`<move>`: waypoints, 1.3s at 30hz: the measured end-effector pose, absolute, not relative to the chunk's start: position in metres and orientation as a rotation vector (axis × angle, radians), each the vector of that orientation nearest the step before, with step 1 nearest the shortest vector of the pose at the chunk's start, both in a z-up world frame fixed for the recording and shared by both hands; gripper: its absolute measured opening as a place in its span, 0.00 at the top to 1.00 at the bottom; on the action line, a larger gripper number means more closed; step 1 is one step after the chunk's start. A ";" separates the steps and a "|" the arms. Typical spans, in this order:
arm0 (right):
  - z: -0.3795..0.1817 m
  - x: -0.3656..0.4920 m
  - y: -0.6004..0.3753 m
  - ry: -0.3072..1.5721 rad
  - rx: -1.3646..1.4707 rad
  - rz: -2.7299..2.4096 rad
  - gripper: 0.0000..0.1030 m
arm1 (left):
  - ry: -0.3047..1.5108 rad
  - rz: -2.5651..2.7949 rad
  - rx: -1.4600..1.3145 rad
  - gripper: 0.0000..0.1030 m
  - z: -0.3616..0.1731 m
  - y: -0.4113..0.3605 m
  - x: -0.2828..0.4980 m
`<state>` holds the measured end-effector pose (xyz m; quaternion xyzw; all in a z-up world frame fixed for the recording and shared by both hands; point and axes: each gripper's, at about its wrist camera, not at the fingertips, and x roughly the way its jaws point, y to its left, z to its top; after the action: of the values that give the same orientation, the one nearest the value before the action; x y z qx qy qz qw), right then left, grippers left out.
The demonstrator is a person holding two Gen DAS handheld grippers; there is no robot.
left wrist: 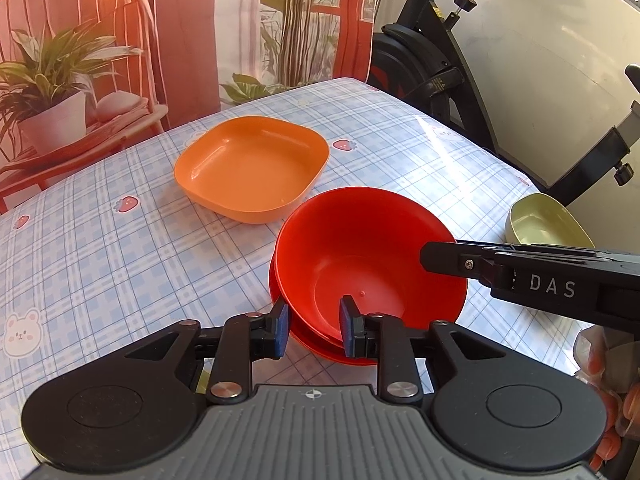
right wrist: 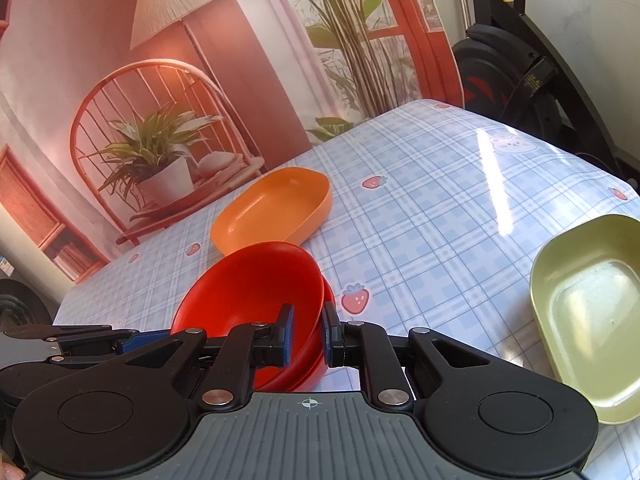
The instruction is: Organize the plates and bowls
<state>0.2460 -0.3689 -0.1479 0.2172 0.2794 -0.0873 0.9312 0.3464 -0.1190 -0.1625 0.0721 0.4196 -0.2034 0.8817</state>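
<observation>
Two red bowls (left wrist: 360,256) sit nested on the checked tablecloth, the upper one tilted in the lower. In the left wrist view my left gripper (left wrist: 314,326) straddles their near rim, one pad outside and one inside, with a visible gap, so it is open. My right gripper (right wrist: 308,336) is shut on the right rim of the upper red bowl (right wrist: 248,292). Its finger (left wrist: 436,258) reaches in from the right in the left wrist view. The left gripper's fingers (right wrist: 144,340) show at the far left of the right wrist view.
An orange square dish (left wrist: 250,168) (right wrist: 272,216) lies behind the bowls. A pale green dish (left wrist: 544,224) (right wrist: 592,308) lies to their right, near the table edge. An exercise bike (left wrist: 440,60) stands beyond the table's right side. A printed backdrop hangs behind.
</observation>
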 end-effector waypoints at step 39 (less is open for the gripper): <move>-0.112 0.352 -0.429 0.559 0.225 -0.111 0.75 | 0.793 -0.224 -0.100 0.62 -0.147 -0.068 0.439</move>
<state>0.3520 -0.4293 -0.1121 0.1108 0.2753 -0.0546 0.9534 0.4395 -0.0678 -0.1470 -0.0486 0.3853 -0.1090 0.9150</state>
